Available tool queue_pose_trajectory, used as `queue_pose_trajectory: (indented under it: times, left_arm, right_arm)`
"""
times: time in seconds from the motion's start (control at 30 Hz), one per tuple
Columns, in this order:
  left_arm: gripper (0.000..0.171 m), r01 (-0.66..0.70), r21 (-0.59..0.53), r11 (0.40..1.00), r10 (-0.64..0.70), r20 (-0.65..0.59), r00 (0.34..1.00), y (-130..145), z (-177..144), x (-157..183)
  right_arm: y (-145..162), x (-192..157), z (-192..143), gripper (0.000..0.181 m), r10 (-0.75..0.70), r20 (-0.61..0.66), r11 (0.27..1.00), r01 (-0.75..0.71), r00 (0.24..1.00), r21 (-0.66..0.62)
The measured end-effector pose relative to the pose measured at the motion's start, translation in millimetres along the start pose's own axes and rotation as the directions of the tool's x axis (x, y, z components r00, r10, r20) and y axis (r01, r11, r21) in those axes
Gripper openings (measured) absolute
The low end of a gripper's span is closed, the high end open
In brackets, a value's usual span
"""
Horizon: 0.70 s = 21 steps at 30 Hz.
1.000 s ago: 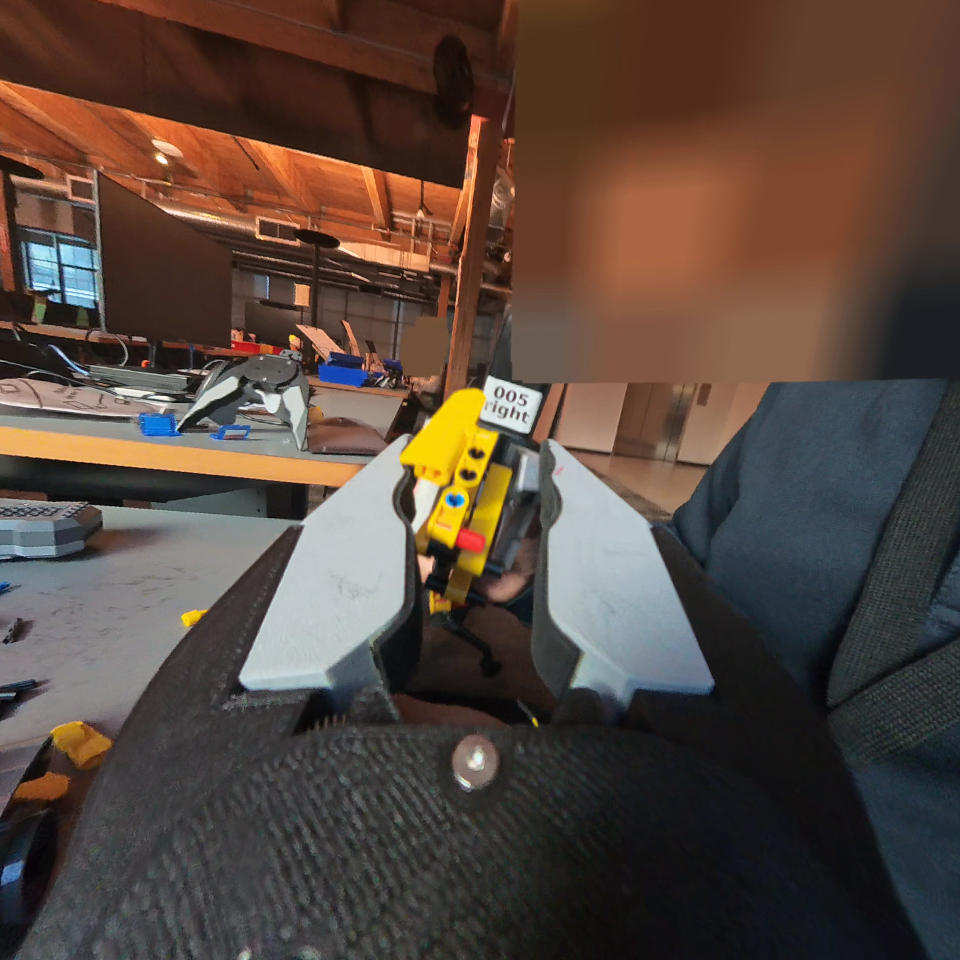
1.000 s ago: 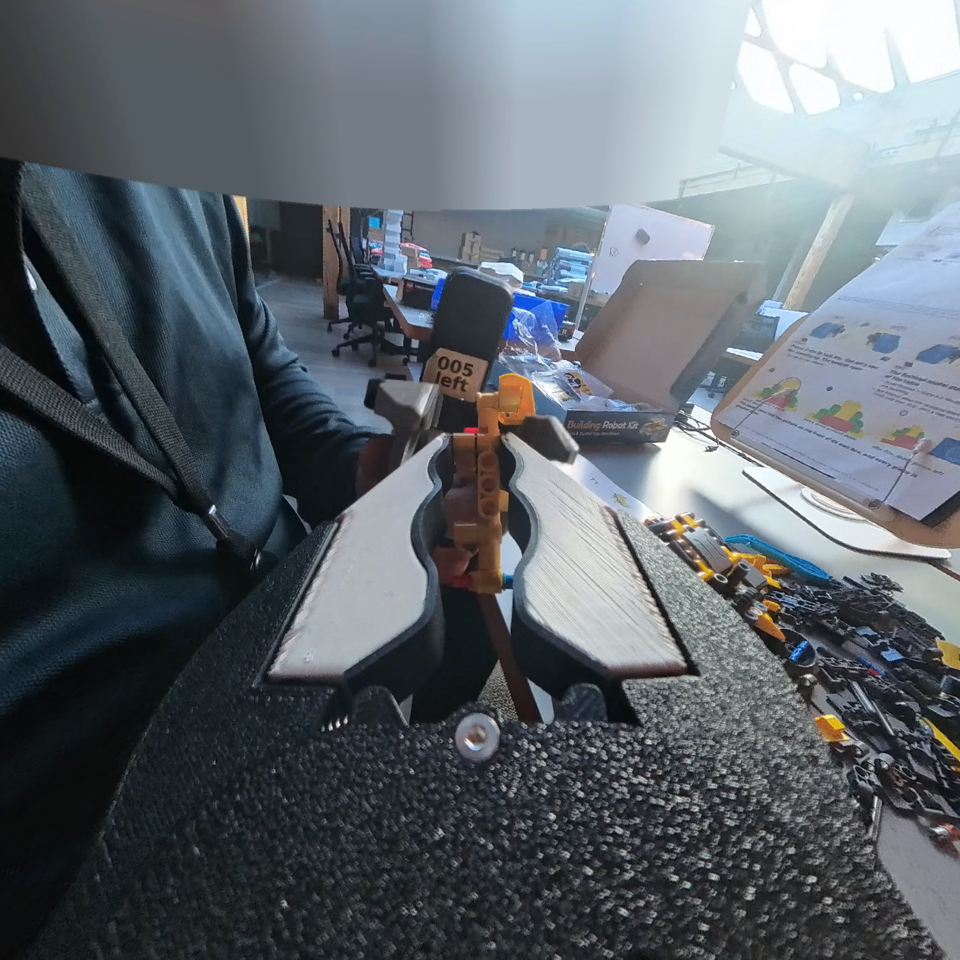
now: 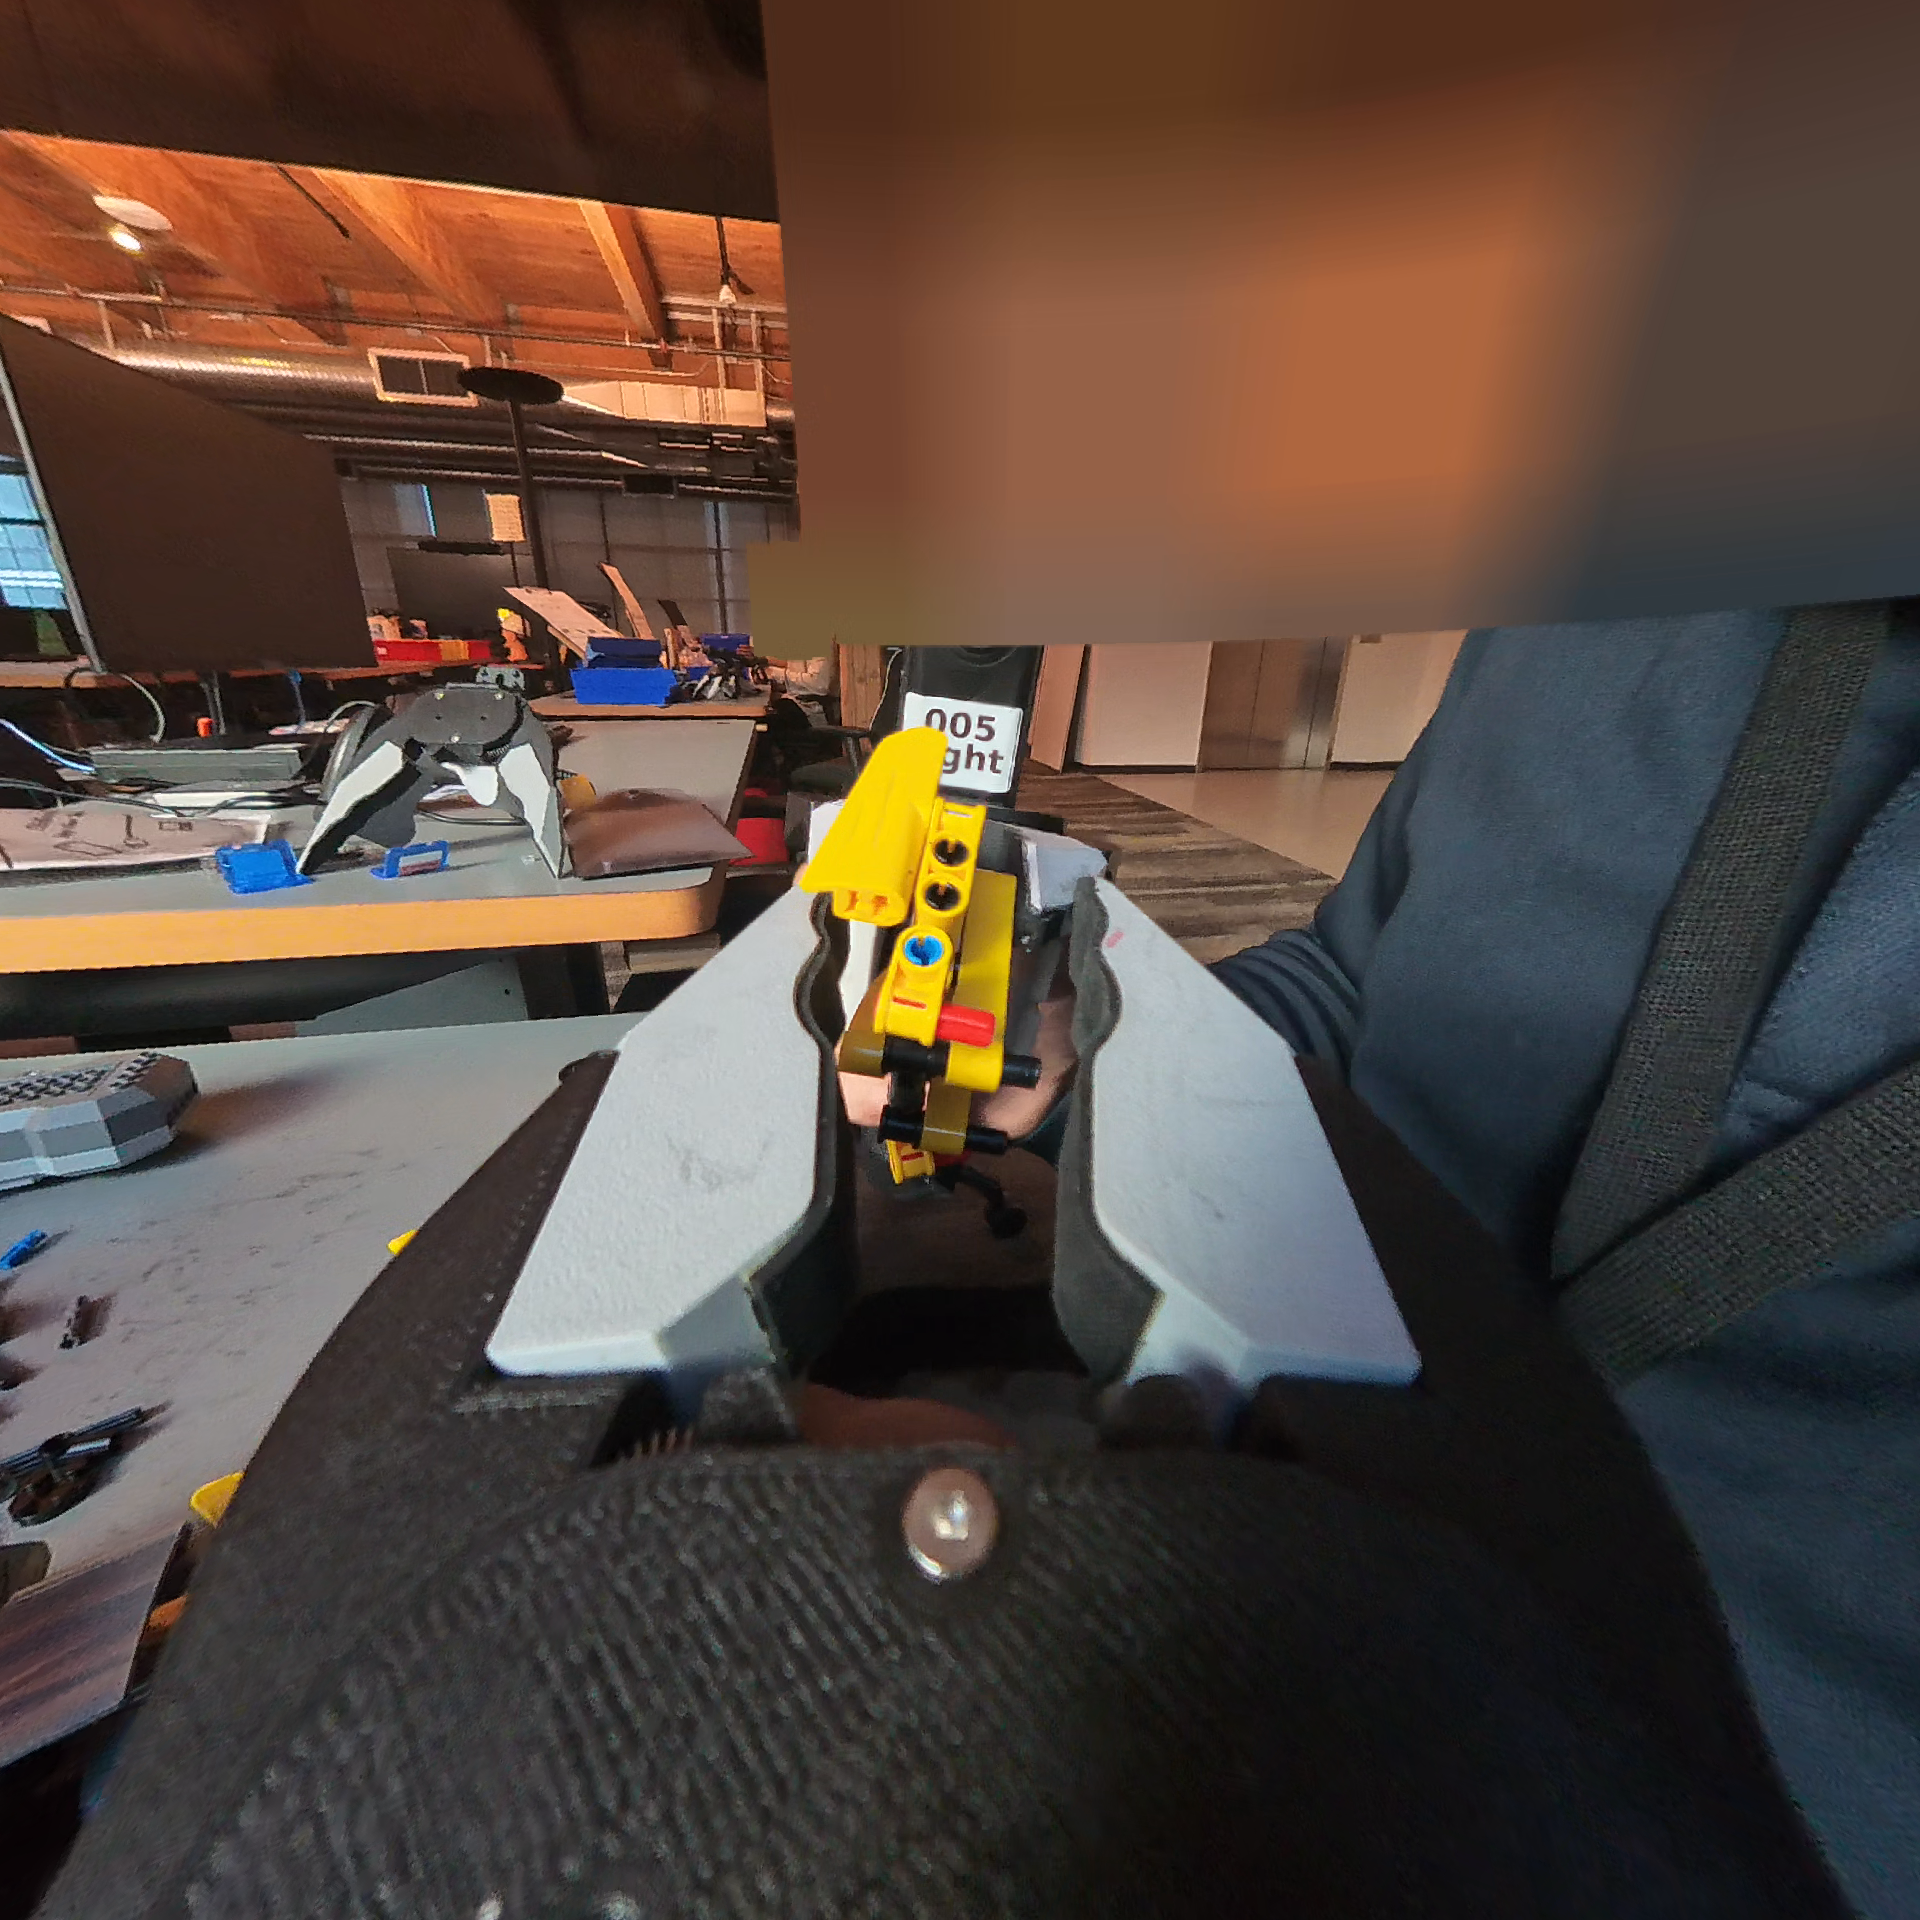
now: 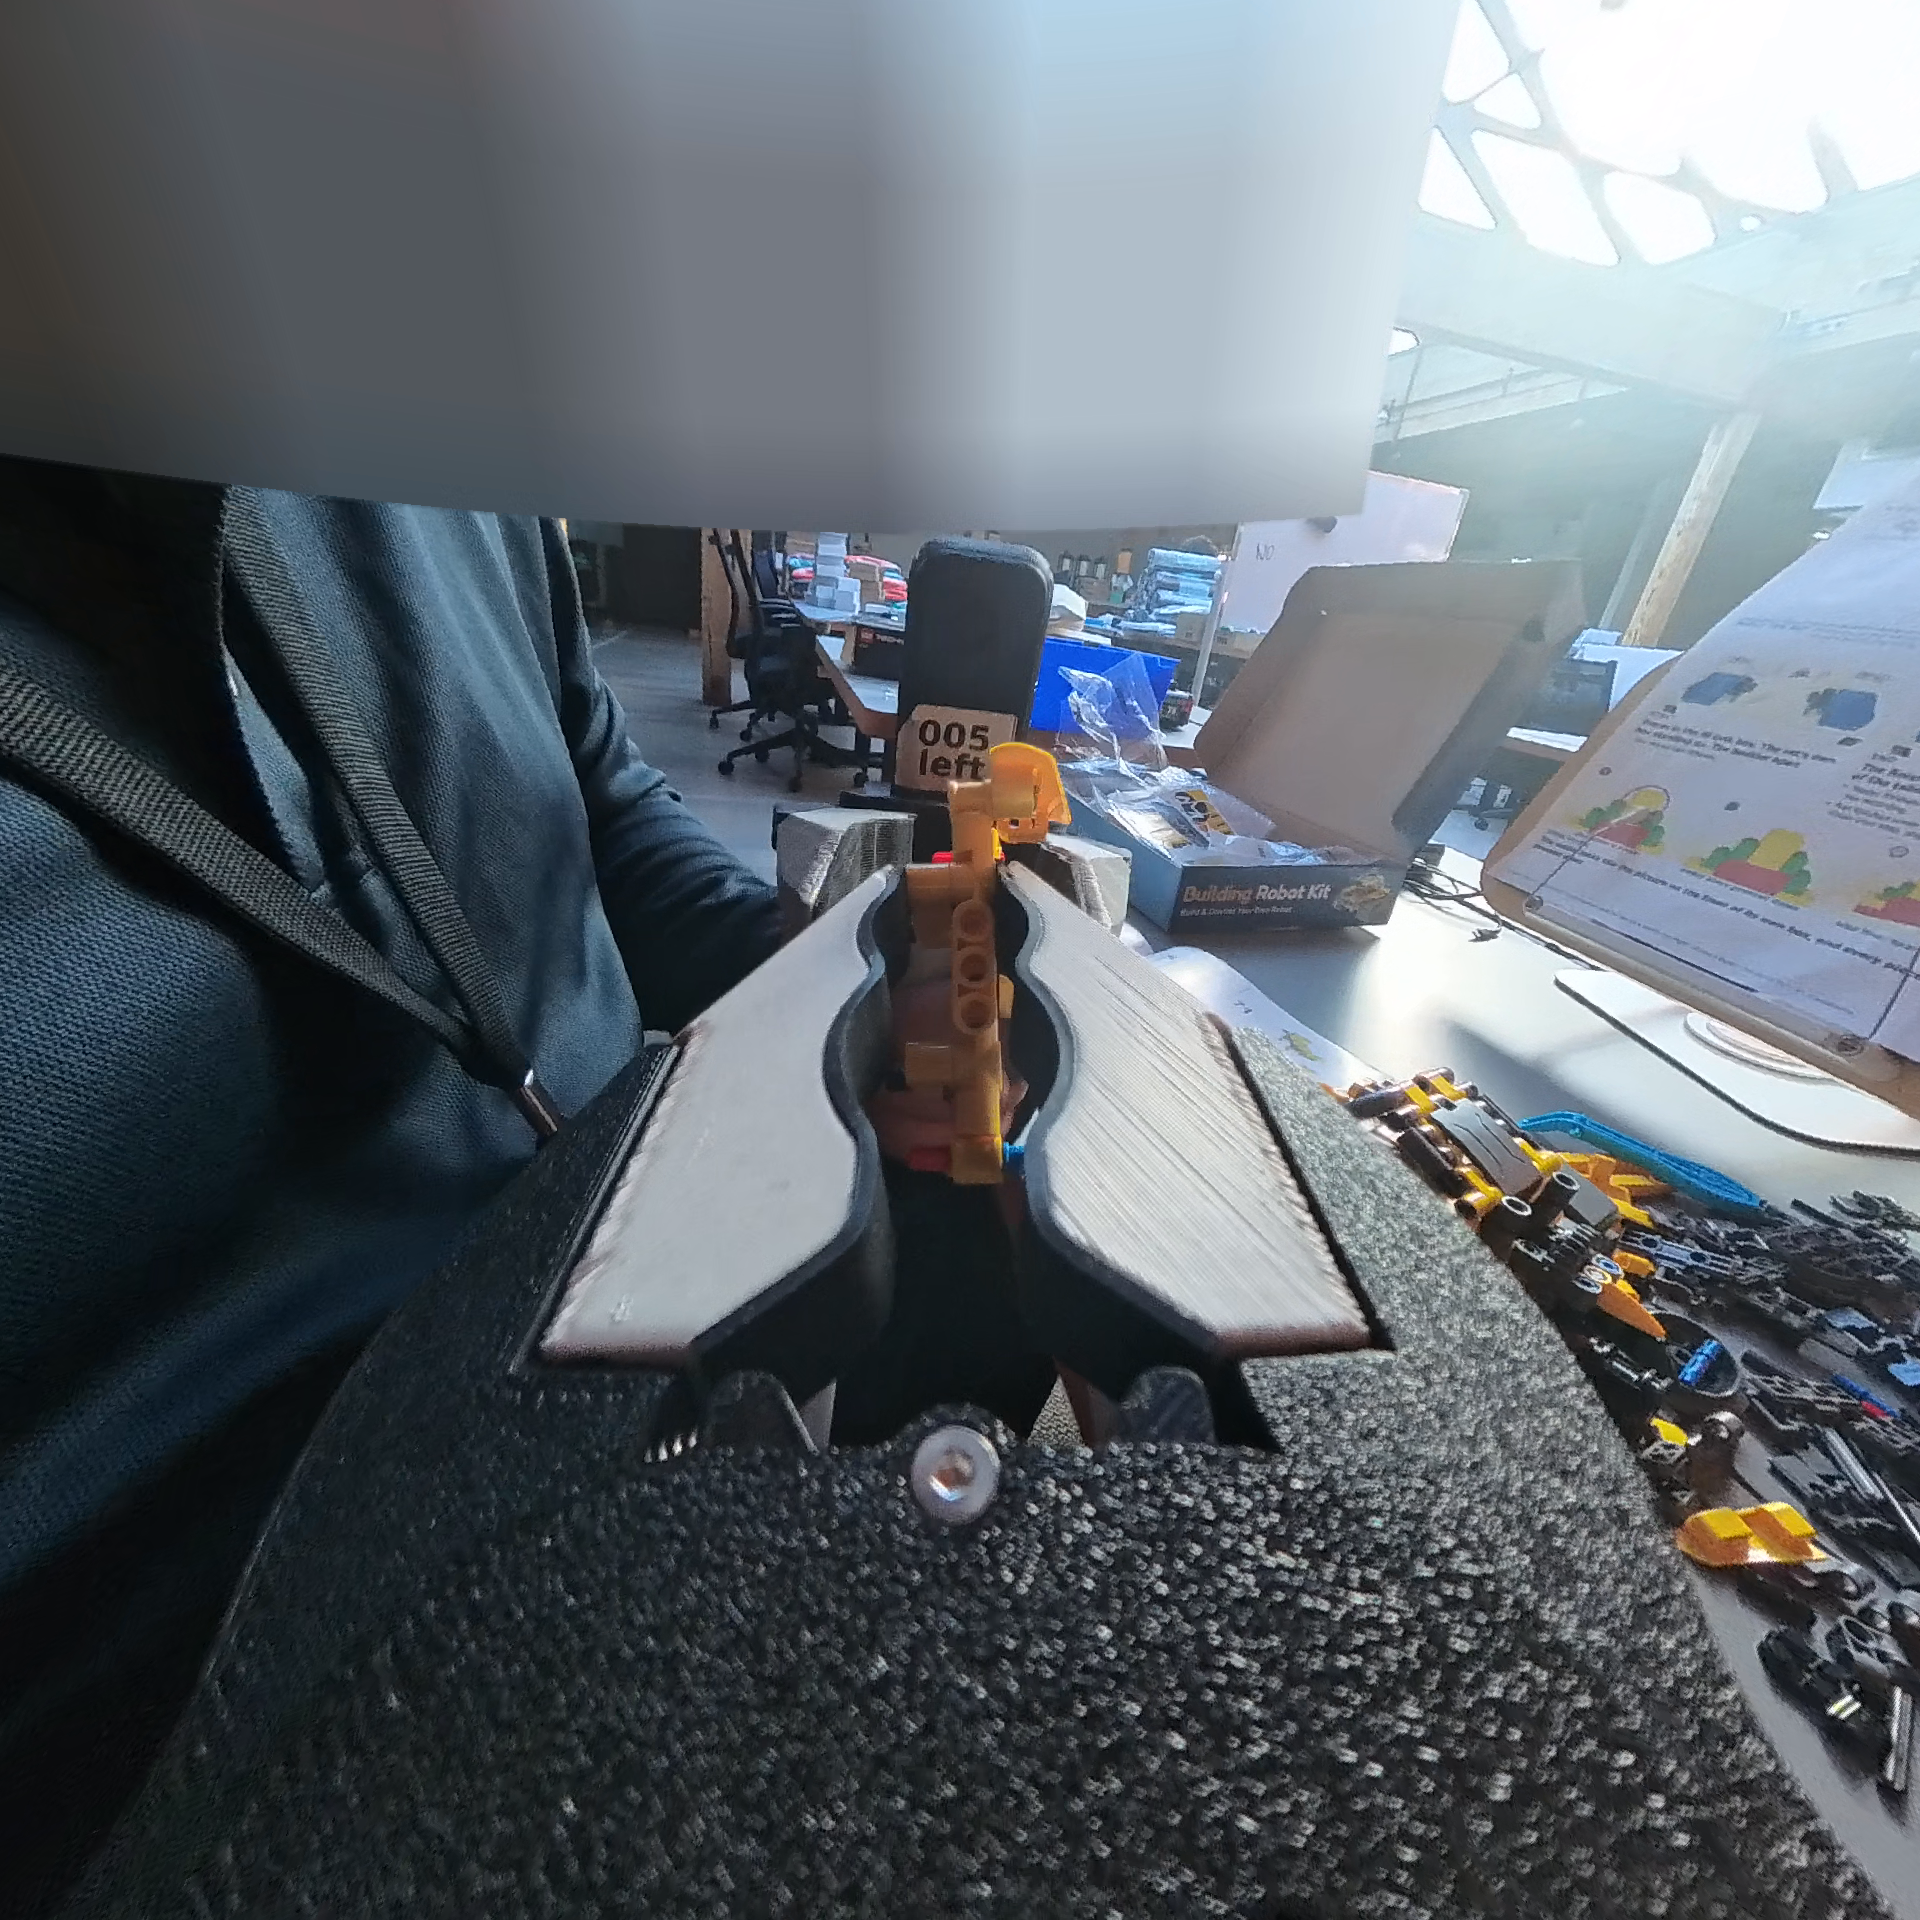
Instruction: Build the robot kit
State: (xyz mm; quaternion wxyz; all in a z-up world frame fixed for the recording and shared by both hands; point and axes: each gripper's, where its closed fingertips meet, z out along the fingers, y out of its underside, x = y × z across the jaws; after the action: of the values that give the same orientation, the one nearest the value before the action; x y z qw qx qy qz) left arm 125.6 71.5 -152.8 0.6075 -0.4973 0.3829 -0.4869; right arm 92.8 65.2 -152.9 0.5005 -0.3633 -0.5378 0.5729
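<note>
Yellow brick model (image 3: 930,977) held up in air between both your grippers, in front of your dark jacket (image 3: 1621,935). Left gripper (image 3: 951,914) jaws clamped on it; right gripper (image 4: 951,888) jaws pinching same model from opposite side. Below right, heap of loose black and yellow pieces (image 4: 1662,1278) on grey tabletop (image 4: 1382,987), open kit box (image 4: 1288,883) and instruction sheet (image 4: 1745,810) behind.

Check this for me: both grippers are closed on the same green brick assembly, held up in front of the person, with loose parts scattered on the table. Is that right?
Not quite: the brick assembly is yellow, not green, as the left wrist view shows. The rest holds: the left gripper and right gripper are both closed on it in front of the person, and loose parts lie scattered on the table.
</note>
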Motion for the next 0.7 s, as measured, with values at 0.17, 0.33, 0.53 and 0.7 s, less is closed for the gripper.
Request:
queue_pose_trajectory:
  times: [0.17, 0.33, 0.53, 0.7]
  left_arm:
    - [0.041, 0.004, -0.031, 1.0, -0.004, 0.019, 1.0, 7, 1, -7]
    - [0.038, -0.078, -0.083, 0.993, 0.082, 0.038, 0.996, 7, 3, -8]
    - [0.045, -0.049, -0.089, 0.995, 0.055, 0.063, 0.997, 9, 0, -12]
    - [0.023, -0.102, -0.129, 0.986, 0.108, 0.043, 0.993, 14, -1, -12]
  right_arm:
    - [7, 6, -4, 0.015, 0.03, 0.002, 1.0, -0.03, 1.0, 0.006]
    - [-2, 8, -10, 0.016, -0.005, -0.016, 0.999, 0.006, 1.0, 0.054]
    - [-3, 10, -19, 0.016, 0.008, -0.006, 0.996, -0.008, 1.0, 0.086]
    - [2, 11, -20, 0.016, -0.006, -0.017, 0.998, 0.007, 1.0, 0.063]
